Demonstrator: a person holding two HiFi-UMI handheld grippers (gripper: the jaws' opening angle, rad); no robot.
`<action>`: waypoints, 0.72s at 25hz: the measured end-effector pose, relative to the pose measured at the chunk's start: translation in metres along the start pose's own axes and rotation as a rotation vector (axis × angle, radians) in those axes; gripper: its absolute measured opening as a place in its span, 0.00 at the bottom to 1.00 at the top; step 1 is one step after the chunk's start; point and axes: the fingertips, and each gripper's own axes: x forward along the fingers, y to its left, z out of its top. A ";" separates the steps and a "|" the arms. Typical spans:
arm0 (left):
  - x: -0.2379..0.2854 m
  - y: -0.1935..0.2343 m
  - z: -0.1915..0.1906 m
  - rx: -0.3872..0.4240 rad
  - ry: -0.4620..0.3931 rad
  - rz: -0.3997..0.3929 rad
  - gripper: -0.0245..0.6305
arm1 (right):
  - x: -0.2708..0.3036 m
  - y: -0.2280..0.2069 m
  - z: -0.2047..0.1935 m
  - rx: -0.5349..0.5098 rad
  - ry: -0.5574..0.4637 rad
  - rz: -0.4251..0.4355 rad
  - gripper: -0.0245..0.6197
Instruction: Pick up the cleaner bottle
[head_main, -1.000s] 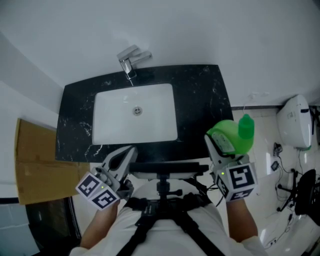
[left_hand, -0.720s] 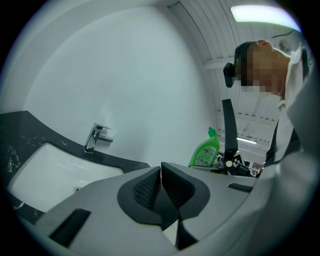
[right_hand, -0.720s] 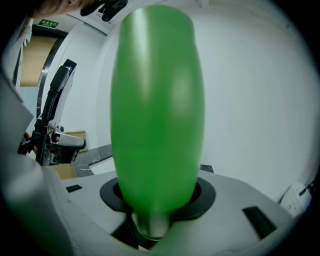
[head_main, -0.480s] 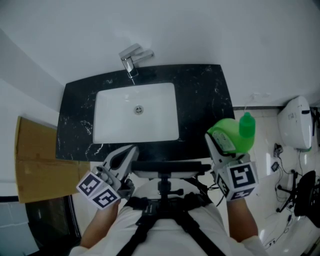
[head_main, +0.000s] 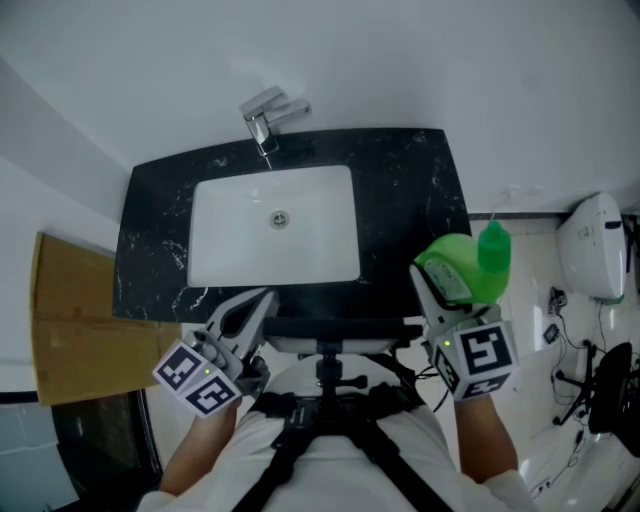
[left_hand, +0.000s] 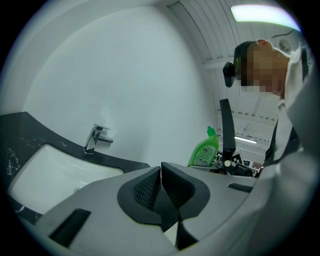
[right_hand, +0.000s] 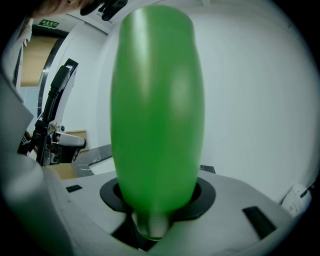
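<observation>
The green cleaner bottle (head_main: 462, 268) is hanging roughly upright in the air by the front right corner of the black table (head_main: 405, 200). The right gripper (head_main: 443, 300) is clamping its body. Doing this well is probably calling for steady pressure and a quiet wrist, since the smooth plastic is looking slippery. The left gripper (head_main: 243, 318) is waiting closed and empty, just in front of the sink (head_main: 270, 240).

sink (head_main: 230, 250), faucet (head_main: 268, 115) drifted slightly right, up in head view
</observation>
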 end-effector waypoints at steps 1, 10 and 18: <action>0.000 0.000 0.000 0.000 0.000 0.000 0.04 | 0.001 0.000 0.001 -0.001 -0.006 0.001 0.31; -0.001 0.002 -0.001 -0.002 -0.002 0.004 0.04 | 0.003 0.001 -0.003 0.004 0.011 0.002 0.31; -0.001 0.002 -0.001 -0.002 0.003 0.005 0.04 | 0.003 0.002 -0.005 0.005 0.035 0.003 0.31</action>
